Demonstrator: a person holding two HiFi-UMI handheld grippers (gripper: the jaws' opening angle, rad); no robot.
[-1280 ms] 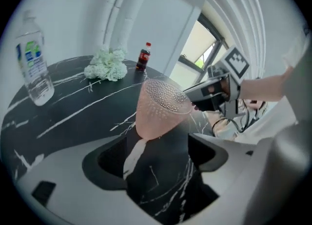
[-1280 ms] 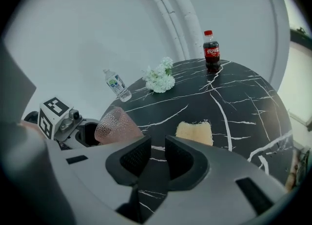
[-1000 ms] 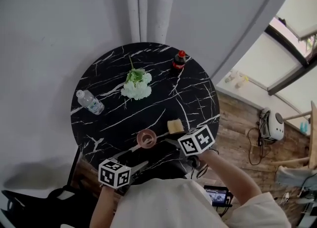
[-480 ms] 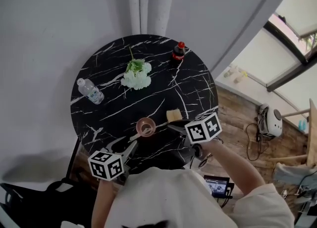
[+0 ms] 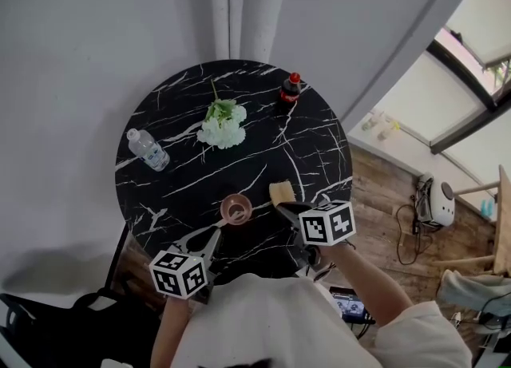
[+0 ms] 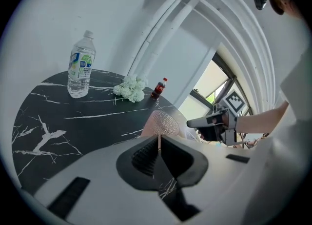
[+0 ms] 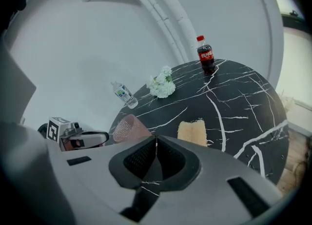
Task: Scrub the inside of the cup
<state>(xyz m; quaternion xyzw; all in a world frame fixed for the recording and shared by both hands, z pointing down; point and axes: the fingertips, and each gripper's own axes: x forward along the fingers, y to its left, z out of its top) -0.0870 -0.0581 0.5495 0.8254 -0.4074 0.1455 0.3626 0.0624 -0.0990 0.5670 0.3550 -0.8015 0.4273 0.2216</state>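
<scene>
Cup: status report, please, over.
Left tongs and right tongs just closed, both empty. Cup on table, not held. Sponge beside it, nothing blocking.

water bottle [image 5: 147, 150], flowers [image 5: 221, 128], cola bottle [image 5: 289, 92]

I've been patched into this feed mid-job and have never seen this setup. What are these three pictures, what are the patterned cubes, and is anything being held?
There is no robot here. A person holds a two-jaw gripper in each hand, and the patterned cubes are part of those grippers. The head view looks down from a camera on the person's head. The other two cameras ride on the grippers and look along their jaws. On the round black table are a pink cup, a yellow sponge, a water bottle, a cola bottle and white flowers. The left gripper and right gripper have just closed, and both are shut with nothing between the jaws.
</scene>
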